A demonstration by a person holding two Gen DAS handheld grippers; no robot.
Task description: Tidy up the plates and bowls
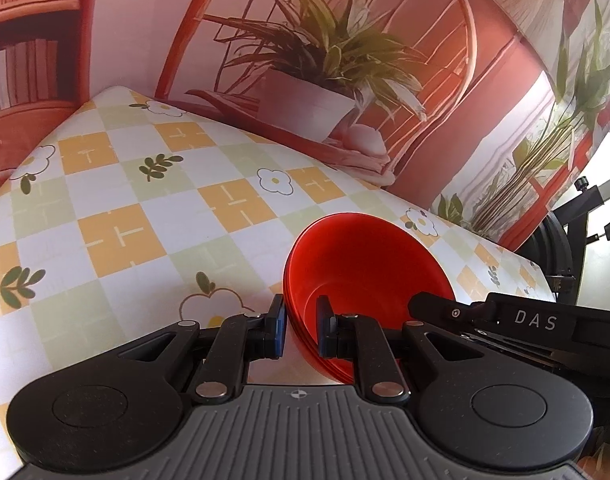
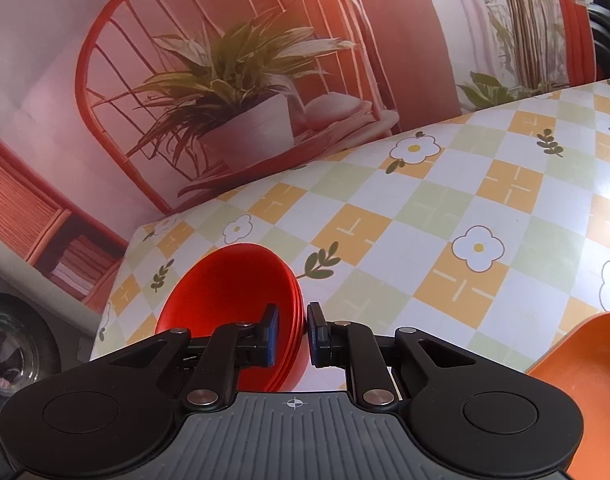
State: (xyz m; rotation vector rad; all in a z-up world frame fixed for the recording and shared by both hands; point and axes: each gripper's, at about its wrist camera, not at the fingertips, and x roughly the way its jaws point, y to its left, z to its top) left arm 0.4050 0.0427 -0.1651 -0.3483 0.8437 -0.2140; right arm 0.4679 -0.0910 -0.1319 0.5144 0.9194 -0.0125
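A stack of nested red bowls [image 1: 361, 268] is held tilted above the checked tablecloth [image 1: 145, 208]. My left gripper [image 1: 301, 326] is shut on the stack's left rim, one finger inside and one outside. My right gripper [image 2: 292, 332] grips the opposite rim of the red bowls [image 2: 229, 284] the same way. In the left wrist view the right gripper [image 1: 425, 304] reaches in from the right and meets the bowls' far side. An orange dish [image 2: 585, 380] shows at the lower right of the right wrist view, partly cut off.
The tablecloth [image 2: 445, 216] runs back to a printed backdrop of a plant and chair [image 1: 317, 80]. A black stand with knobs [image 1: 577, 216] rises past the table's right end. The table's left edge [image 2: 117, 280] drops off beside the bowls.
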